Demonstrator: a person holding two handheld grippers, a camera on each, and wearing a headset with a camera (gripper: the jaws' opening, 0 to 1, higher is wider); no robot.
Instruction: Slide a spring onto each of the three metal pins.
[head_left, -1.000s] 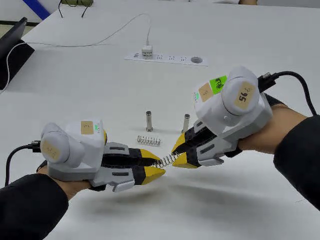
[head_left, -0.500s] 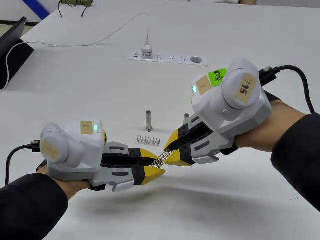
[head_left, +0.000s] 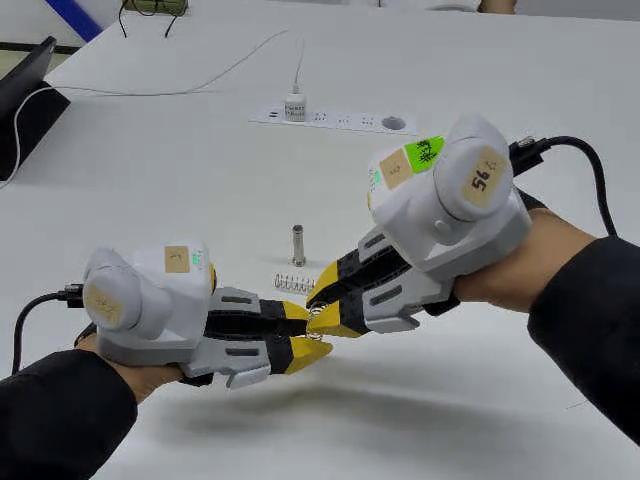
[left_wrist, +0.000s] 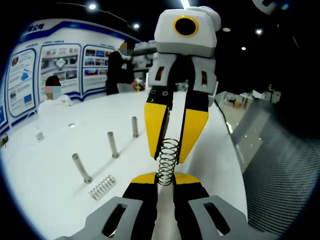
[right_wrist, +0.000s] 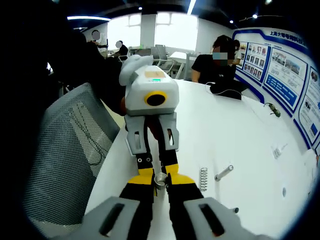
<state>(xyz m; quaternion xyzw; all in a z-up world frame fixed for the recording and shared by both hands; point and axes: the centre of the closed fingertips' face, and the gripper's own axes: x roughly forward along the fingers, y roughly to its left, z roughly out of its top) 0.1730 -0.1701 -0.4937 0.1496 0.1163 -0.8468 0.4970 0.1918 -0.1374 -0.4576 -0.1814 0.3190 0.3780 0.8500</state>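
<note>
Barely begun: three pins (left_wrist: 112, 144), beyond and left of the tips of the left gripper (left_wrist: 166, 180), all bare. Clamped in that gripper, the base of a spring (left_wrist: 168, 160); straddling its free end, the right gripper (right_wrist: 161, 179), cannot tell whether pinching. Smooth round metal pins, upright; springy wire coils; a loose spring (left_wrist: 102, 186) lying beside them.
</note>
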